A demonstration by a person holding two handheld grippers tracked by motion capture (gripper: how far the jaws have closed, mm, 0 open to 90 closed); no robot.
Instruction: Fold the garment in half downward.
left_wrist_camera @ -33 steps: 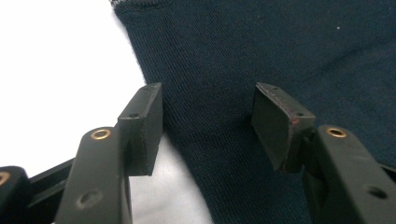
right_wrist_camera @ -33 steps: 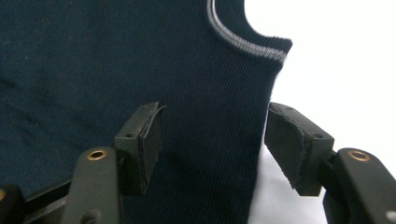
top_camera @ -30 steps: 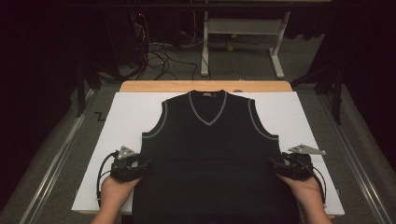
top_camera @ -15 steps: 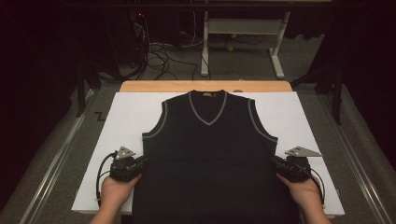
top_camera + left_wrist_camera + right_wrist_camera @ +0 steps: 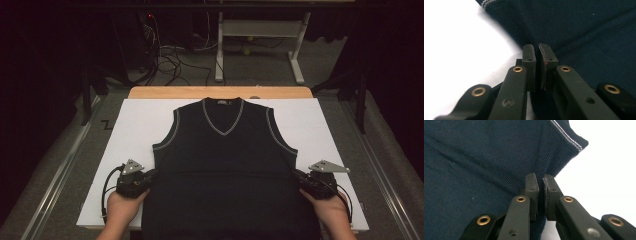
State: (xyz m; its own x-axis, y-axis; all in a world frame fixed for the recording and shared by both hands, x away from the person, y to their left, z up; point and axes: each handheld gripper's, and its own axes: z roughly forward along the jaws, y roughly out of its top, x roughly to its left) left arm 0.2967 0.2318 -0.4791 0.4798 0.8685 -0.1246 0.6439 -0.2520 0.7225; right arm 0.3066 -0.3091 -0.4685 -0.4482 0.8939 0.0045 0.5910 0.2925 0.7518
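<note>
Here, left hand-held gripper (image 5: 537, 51) and right hand-held gripper (image 5: 541, 180), both pinching vest (image 5: 227, 170) side edges

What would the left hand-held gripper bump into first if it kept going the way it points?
Likely more of the dark vest: the left hand-held gripper already pinches its side edge and points across the fabric.

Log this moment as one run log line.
left claw: shut on sweater vest left side edge | right claw: shut on right side edge | vest: flat on white board
</note>
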